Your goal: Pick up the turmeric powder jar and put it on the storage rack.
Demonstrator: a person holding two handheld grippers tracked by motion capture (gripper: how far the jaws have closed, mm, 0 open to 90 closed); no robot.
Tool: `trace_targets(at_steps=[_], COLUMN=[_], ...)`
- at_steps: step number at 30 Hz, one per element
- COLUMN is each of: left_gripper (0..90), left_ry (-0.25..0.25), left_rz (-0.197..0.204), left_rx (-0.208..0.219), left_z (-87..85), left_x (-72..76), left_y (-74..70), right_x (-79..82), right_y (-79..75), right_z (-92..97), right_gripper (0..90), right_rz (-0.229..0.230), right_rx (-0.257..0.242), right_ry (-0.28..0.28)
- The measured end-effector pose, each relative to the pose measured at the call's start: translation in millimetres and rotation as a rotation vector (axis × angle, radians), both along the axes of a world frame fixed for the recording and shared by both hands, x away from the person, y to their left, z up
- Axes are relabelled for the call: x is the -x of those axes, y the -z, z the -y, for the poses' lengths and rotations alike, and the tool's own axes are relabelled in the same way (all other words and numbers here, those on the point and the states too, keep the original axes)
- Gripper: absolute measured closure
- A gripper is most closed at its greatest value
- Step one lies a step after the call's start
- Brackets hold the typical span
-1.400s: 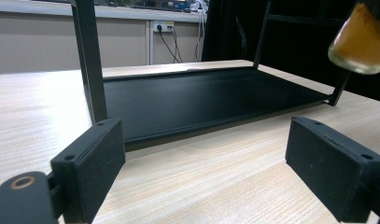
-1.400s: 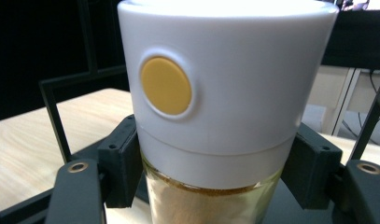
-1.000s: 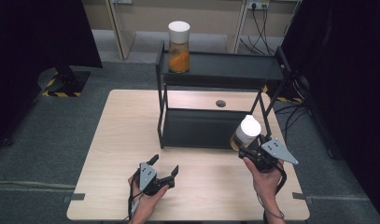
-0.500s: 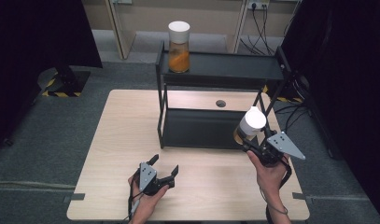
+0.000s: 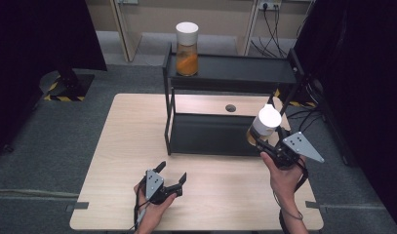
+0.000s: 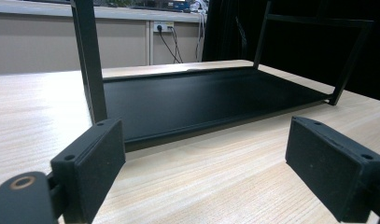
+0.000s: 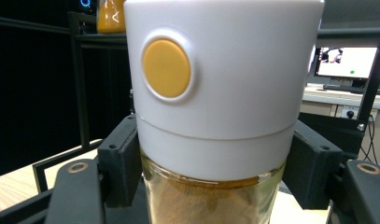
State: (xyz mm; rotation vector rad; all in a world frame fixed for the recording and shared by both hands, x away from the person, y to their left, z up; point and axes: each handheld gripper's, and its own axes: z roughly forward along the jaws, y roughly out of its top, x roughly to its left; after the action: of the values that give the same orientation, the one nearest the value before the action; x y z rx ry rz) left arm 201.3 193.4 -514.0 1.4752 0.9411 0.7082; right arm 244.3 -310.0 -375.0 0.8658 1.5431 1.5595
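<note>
1. Jar (image 5: 263,127) with the white lid and a brownish fill: you held it in your right gripper (image 5: 270,146), raised off the table (image 5: 118,146), near the table's right edge and just in front of the right front post of the black rack (image 5: 235,73).
2. In the right gripper view the two pads pressed on the jar (image 7: 215,116) from either side, one on the glass just under the lid and the other at the lid's lower rim. The jar stood upright between them. A round yellow button on the lid faced the camera.
3. Your right hand (image 5: 284,178) came in over the table's near right corner, with the grey three-cornered plate pointing toward the right edge.
4. Your left gripper (image 5: 172,176) sat low near the table's front edge, left of centre, held by your left hand (image 5: 152,212). Its jaws stood spread with nothing between them.
5. In the left gripper view both pads (image 6: 96,163) hovered just over the wood, facing the rack's lower shelf (image 6: 201,100).
6. A second jar (image 5: 187,48), white lid and orange fill, stood at the left end of the rack's top shelf, well apart from the held one.
</note>
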Motion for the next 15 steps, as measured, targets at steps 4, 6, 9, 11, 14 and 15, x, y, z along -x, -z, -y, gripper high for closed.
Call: trace_targets(at_steps=[4,6,9,11,14,15], left_gripper=[11.5,11.5,11.5,11.5,11.5,11.5], left_ry=[0.000,0.000,0.000,0.000,-0.001,0.000], left_rz=[0.001,0.001,0.000,0.001,0.001,0.001], left_rx=[0.000,0.000,0.000,0.000,-0.001,-0.001], left_z=[0.1,0.0,0.0,0.2,0.3,0.3], left_x=[0.1,0.1,0.0,0.1,0.1,0.1], left_y=[0.1,0.1,0.0,0.1,0.0,0.0], right_x=[-1.7,-2.3,-2.8,-2.9,-3.5,-3.8], right_y=[-3.2,-4.3,-6.9,-7.9,-12.6,-14.0], right_z=[0.0,-0.1,0.3,0.4,0.8,1.0], right_gripper=[31.3,31.2,31.3,31.3,31.3,31.3], right_rz=[0.001,0.005,0.009,0.011,0.019,0.022], right_rx=[-0.006,-0.006,-0.009,-0.013,-0.016,-0.018], right_ry=[0.000,0.002,0.005,0.006,0.009,0.010])
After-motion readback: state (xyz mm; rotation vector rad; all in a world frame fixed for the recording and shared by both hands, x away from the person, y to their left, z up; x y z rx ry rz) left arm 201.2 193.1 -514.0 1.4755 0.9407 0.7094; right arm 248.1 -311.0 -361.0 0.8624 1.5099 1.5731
